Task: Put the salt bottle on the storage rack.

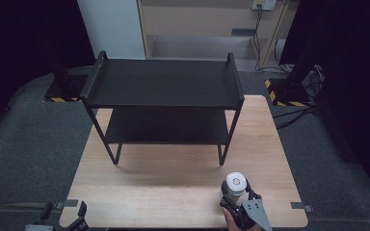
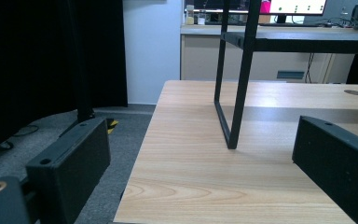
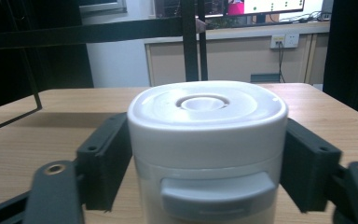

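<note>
Two jaws of our right gripper point(image 1: 234, 199) stand against the sides of a white lidded canister point(image 1: 235, 183), which sits upright on the near right part of the wooden table point(image 1: 173, 192), well in front of the black two-tier shelf rack point(image 1: 166, 96). We judge the step in hand to be the grasp itself: in the right gripper view the jaws flank the canister point(image 3: 207, 144) just below its lid, seemingly touching both sides (whether they squeeze firmly we cannot tell). Our next move, as we read it, calls for a firm hold, a straight lift, and a carry forward to one of the rack's tiers. Our right hand comes in low from the near edge, gripper pointing forward and level. Our left gripper point(image 1: 67, 219) rests at the near left corner, jaws spread wide and holding nothing.
</note>
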`<state>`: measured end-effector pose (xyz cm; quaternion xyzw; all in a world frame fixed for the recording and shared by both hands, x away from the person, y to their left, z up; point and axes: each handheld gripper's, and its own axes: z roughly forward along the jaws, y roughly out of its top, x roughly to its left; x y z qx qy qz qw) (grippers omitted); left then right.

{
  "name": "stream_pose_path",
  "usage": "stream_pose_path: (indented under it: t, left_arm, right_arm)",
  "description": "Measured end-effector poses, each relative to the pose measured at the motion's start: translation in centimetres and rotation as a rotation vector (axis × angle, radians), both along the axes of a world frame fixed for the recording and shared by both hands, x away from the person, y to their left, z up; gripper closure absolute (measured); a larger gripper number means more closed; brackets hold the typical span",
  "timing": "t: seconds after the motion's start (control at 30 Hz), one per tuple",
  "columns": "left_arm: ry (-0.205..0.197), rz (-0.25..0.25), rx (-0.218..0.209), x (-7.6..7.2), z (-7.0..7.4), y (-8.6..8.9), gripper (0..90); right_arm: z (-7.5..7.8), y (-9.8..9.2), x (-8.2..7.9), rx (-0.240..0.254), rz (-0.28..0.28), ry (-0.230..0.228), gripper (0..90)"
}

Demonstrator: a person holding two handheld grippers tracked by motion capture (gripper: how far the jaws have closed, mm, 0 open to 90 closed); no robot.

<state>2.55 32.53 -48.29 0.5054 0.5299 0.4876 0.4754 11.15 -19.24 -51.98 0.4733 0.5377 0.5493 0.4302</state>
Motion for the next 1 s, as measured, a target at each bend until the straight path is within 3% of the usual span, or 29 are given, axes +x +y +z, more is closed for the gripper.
stream_pose_path:
  t: [0.3, 0.57, 0.83, 1.0]
  left_arm:
    - [-0.001, -0.004, 0.001, 0.2, 0.0, -0.1, 3.0]
    - [0.001, -0.011, 0.005, 0.3, 0.2, 0.0, 3.1]
    - [-0.003, -0.017, 0.0, 0.4, 0.3, -0.1, 3.1]
    - [-0.007, -0.022, -0.005, 0.3, 0.4, 0.0, 3.2]
  right_arm:
    - [0.2, -0.1, 0.0, -0.021, 0.0, 0.004, 31.2]
    - [1.3, 0.0, -0.1, -0.022, 0.011, 0.029, 31.6]
    - [5.6, 0.5, 0.0, -0.025, 0.108, 0.006, 31.6]
    - [8.4, 1.1, 1.0, 0.004, 0.163, -0.008, 31.6]
